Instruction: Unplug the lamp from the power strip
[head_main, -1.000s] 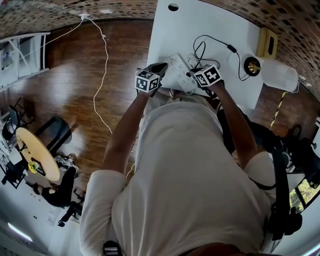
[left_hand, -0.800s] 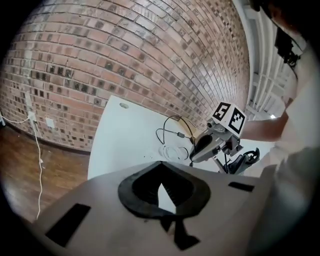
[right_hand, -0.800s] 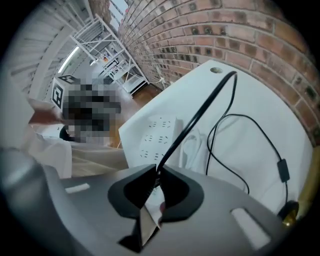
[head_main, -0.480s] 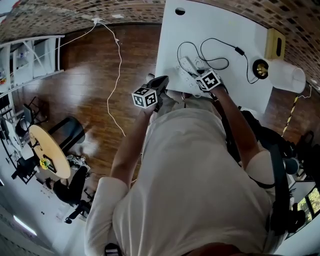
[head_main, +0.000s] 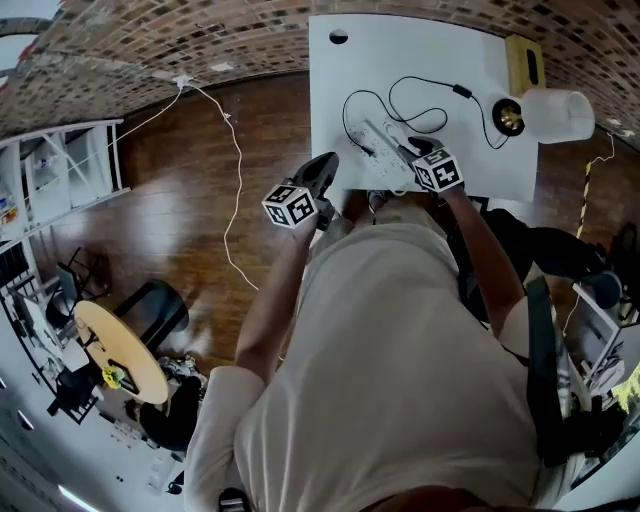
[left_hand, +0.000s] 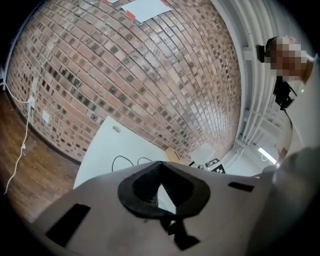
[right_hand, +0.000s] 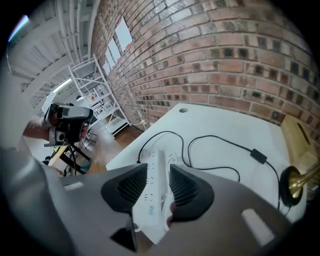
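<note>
Left claw (head_main: 322, 172), jaws drawn together and empty, hangs left of the power strip (head_main: 383, 153), off the edge of the white bench (head_main: 440, 45). Power strip lies flat on the bench, with a black cable (head_main: 420, 84) looped just behind it. Right claw (head_main: 413, 150) stands over the strip's near end, jaws opening; the strip shows between them, with the pads clear of it. Lamp (head_main: 510, 117), with brass base and white shade, sits well right of the strip.
</note>
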